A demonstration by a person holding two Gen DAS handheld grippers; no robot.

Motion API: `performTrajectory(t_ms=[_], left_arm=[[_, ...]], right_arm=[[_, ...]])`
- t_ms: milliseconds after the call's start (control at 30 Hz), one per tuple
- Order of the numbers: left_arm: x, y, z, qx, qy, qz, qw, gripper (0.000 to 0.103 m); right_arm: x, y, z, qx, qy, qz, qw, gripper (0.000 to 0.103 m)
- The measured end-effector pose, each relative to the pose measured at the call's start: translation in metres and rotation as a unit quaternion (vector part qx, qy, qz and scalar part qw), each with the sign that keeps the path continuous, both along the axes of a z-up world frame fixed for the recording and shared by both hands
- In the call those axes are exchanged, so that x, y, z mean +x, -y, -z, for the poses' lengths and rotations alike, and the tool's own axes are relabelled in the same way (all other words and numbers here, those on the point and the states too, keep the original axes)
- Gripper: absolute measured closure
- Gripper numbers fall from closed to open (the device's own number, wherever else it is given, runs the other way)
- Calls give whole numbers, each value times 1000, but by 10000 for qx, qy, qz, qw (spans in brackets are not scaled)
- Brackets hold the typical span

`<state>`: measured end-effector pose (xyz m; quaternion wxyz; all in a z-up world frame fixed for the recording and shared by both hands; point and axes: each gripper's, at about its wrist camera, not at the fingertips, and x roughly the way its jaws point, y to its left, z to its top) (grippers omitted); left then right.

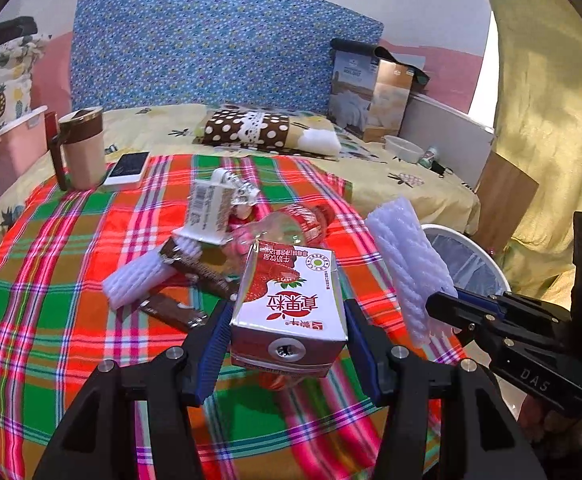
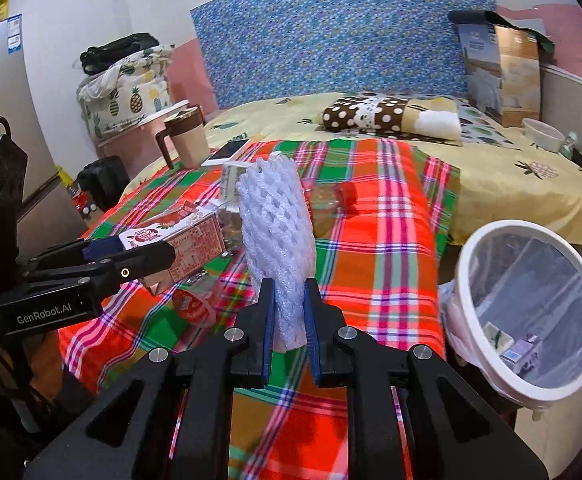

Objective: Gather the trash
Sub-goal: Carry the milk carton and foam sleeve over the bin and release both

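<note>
My left gripper is shut on a red-and-white strawberry milk carton, held just above the plaid tablecloth. In the right wrist view that carton and the left gripper appear at the left. My right gripper is shut on the lower end of a white foam fruit net, which stands upright between the pads. The left wrist view shows this net at the right with the right gripper below it. A white-rimmed trash bin with a bag liner sits to the right of the table.
On the cloth lie a clear bottle with a red label, a white barcode box, another foam net and brown wrappers. A mug and a phone stand at the far left. A bed lies behind.
</note>
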<state>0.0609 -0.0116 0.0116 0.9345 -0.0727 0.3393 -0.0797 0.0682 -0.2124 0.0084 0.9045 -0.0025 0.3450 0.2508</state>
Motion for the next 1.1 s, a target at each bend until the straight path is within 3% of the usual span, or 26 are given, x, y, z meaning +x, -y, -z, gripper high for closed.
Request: performTrajectory(t_ms=[600, 1100], left_arm=[[35, 78, -7, 42, 22, 789, 9969, 47], [73, 161, 8, 62, -143, 1648, 9862, 47]], right_arm=[[3, 56, 1, 43, 28, 820, 9966, 87], [6, 127, 13, 1, -213, 1851, 9825, 87]])
